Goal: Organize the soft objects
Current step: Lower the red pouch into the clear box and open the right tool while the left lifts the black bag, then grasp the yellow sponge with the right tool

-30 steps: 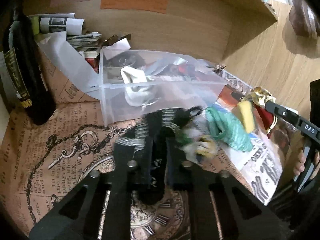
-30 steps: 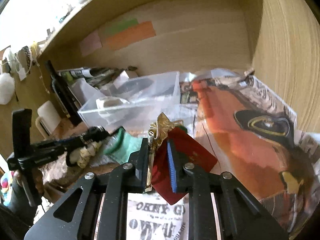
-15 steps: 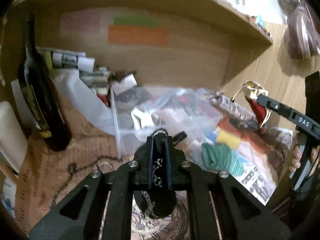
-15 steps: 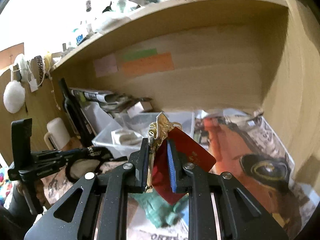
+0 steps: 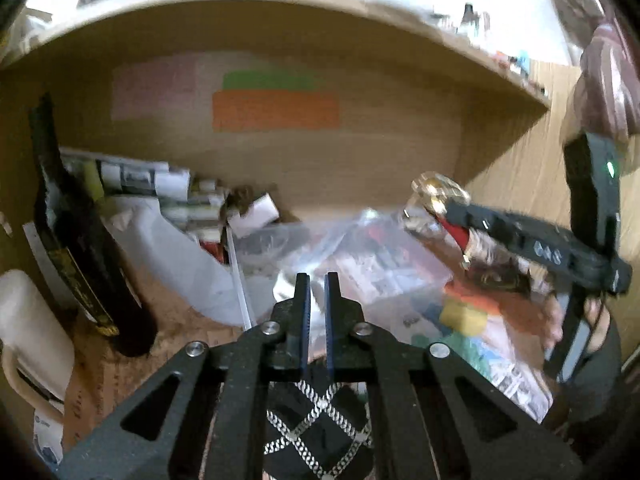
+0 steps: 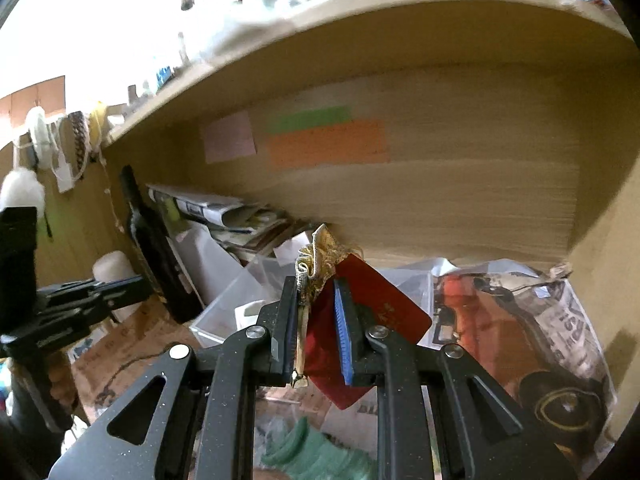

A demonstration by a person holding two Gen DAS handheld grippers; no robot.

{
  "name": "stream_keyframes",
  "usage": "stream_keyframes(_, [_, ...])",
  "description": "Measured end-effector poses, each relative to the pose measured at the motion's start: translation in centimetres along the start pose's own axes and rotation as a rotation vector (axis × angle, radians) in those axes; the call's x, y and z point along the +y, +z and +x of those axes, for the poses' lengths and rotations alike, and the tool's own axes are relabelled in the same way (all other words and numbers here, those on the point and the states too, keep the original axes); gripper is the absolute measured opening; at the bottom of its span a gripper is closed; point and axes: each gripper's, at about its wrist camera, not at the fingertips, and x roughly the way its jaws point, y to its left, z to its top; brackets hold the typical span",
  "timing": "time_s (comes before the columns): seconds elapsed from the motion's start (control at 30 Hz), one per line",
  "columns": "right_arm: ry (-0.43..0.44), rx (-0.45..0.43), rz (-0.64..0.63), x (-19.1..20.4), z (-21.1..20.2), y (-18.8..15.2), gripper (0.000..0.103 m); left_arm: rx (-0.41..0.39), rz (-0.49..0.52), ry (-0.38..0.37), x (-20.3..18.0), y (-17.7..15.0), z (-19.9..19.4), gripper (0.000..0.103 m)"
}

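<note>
I am working inside a wooden shelf bay [image 6: 460,184], its back panel carrying 3 paper notes: pink, green and an orange note [image 5: 276,110] in the upper middle of both views. The floor of the bay is covered with printed paper [image 6: 532,320], brown on the lower left and newspaper-like on the right. A dark bottle [image 5: 86,264] is standing at the left, with rolled papers [image 5: 132,176] stacked behind it and a white mug [image 5: 28,332] at the far lower left. A clear plastic box [image 6: 224,312] is sitting in the middle of the surface, with crumpled plastic around it.

My left gripper [image 5: 316,316] is pointing into the bay from the lower centre, its jaws nearly together and clamping a black pouch with silver chain netting [image 5: 320,428], which is hanging below the fingers at the bottom of the frame. My right gripper [image 6: 318,332] is pinching a red pouch with gold trim [image 6: 372,312], raised above the surface; in the left view it is hovering at the right, over the box's far side.

A green knitted item [image 6: 316,456] and a yellow item [image 5: 464,316] are lying on the paper at the lower right. The side wall is closing off the right edge; the shelf board is arching overhead, leaving open air between it and the clutter.
</note>
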Motion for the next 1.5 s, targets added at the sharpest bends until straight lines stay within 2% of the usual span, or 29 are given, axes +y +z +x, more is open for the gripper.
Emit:
stream_keyframes(0.17, [-0.013, 0.068, -0.019, -0.1, 3.0, 0.3, 0.016, 0.111, -0.016, 0.011, 1.4, -2.6, 2.2, 0.022])
stream_keyframes(0.23, [-0.023, 0.109, -0.024, -0.2, 4.4, 0.3, 0.016, 0.164, -0.04, 0.013, 2.4, -4.0, 3.2, 0.036])
stream_keyframes(0.3, [-0.036, 0.148, -0.027, -0.5, 5.8, 0.1, 0.016, 0.214, -0.068, 0.009, 3.3, -5.4, 4.1, 0.044])
stream_keyframes(0.37, [-0.049, 0.186, -0.031, -0.9, 7.1, -0.1, 0.016, 0.265, -0.089, -0.002, 4.0, -6.7, 4.9, 0.048])
stream_keyframes(0.47, [-0.067, 0.248, -0.043, -1.2, 9.2, -0.7, 0.016, 0.322, -0.115, -0.022, 4.8, -8.4, 5.9, 0.048])
stream_keyframes(0.57, [-0.07, 0.304, -0.049, -1.2, 10.8, -1.5, 0.016, 0.335, -0.153, -0.054, 5.3, -9.3, 6.2, 0.047])
stream_keyframes(0.63, [-0.066, 0.333, -0.056, -1.1, 11.7, -2.1, 0.016, 0.33, -0.17, -0.081, 5.4, -9.5, 6.0, 0.034])
stream_keyframes(0.8, [-0.068, 0.4, -0.084, -0.4, 12.6, -3.3, 0.022, 0.294, -0.169, -0.088, 5.2, -9.4, 5.1, 0.023])
stream_keyframes(0.93, [-0.077, 0.381, -0.098, -0.3, 11.2, -3.1, 0.033, 0.259, -0.16, -0.07, 5.0, -9.0, 4.0, 0.02])
stream_keyframes(1.0, [-0.086, 0.349, -0.11, -0.5, 9.6, -2.8, 0.041, 0.233, -0.154, -0.068, 4.8, -8.6, 3.1, 0.019])
stream_keyframes(1.27, [-0.163, 0.239, -0.115, -2.5, 3.1, -2.9, 0.061, 0.155, -0.125, -0.055, 3.6, -7.0, 0.6, 0.017])
stream_keyframes(1.37, [-0.205, 0.261, -0.088, -4.3, 2.1, -4.2, 0.064, 0.128, -0.128, -0.058, 3.3, -6.3, 0.0, 0.017])
stream_keyframes(1.5, [-0.197, 0.341, -0.028, -6.2, 2.4, -6.4, 0.064, 0.105, -0.131, -0.054, 3.0, -5.4, 0.2, 0.017])
